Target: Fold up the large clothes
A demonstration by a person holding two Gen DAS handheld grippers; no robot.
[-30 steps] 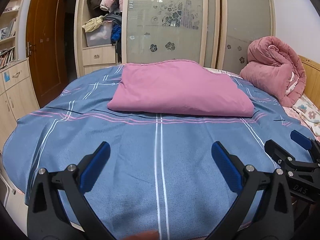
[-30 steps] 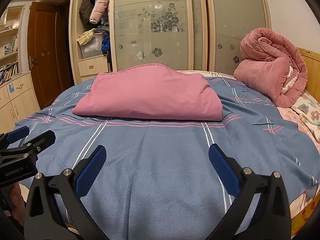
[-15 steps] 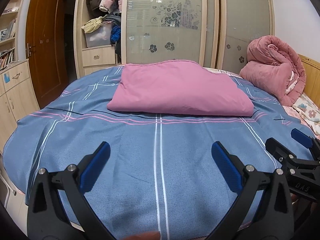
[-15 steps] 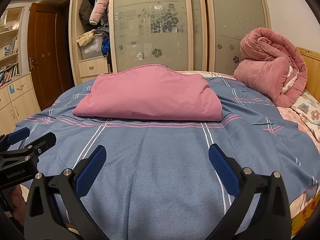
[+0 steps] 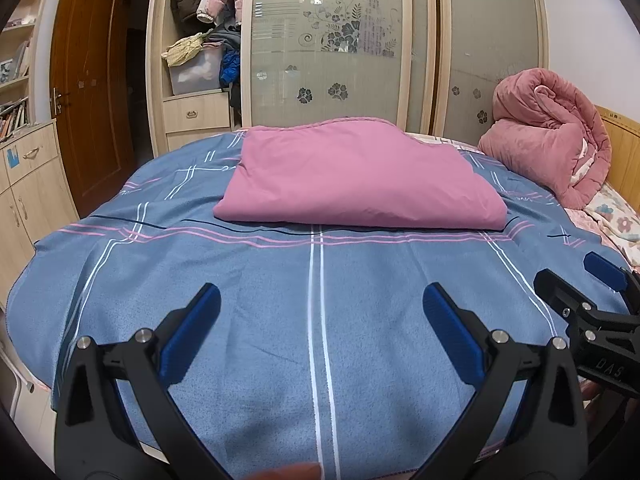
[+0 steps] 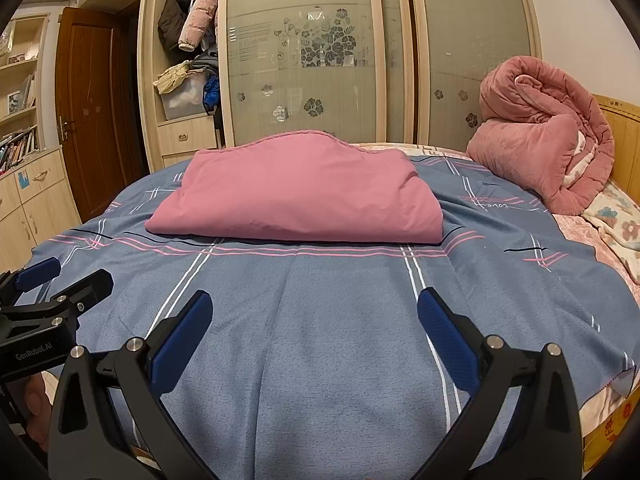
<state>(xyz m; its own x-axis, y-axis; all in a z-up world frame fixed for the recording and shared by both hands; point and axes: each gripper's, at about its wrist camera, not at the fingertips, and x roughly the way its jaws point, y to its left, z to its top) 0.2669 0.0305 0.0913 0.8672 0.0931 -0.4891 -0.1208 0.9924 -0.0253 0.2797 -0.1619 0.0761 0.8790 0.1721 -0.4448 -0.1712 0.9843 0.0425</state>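
A folded pink cloth [image 5: 356,176] lies flat on the blue striped sheet [image 5: 280,304] in the middle of the bed; it also shows in the right wrist view [image 6: 300,192]. My left gripper [image 5: 320,320] is open and empty, low over the near part of the sheet, well short of the cloth. My right gripper [image 6: 314,324] is open and empty too, beside the left one. Each gripper shows at the edge of the other's view: the right one [image 5: 592,304] and the left one [image 6: 52,292].
A rolled pink quilt [image 5: 552,140] sits at the bed's right by the wooden headboard [image 6: 624,136]. A wardrobe with glass sliding doors [image 5: 332,40] stands behind the bed. A brown door [image 5: 88,92] and low cabinets [image 5: 24,184] are at the left.
Both grippers stay open and almost still; the views have shifted slightly. The pink cloth has not moved.
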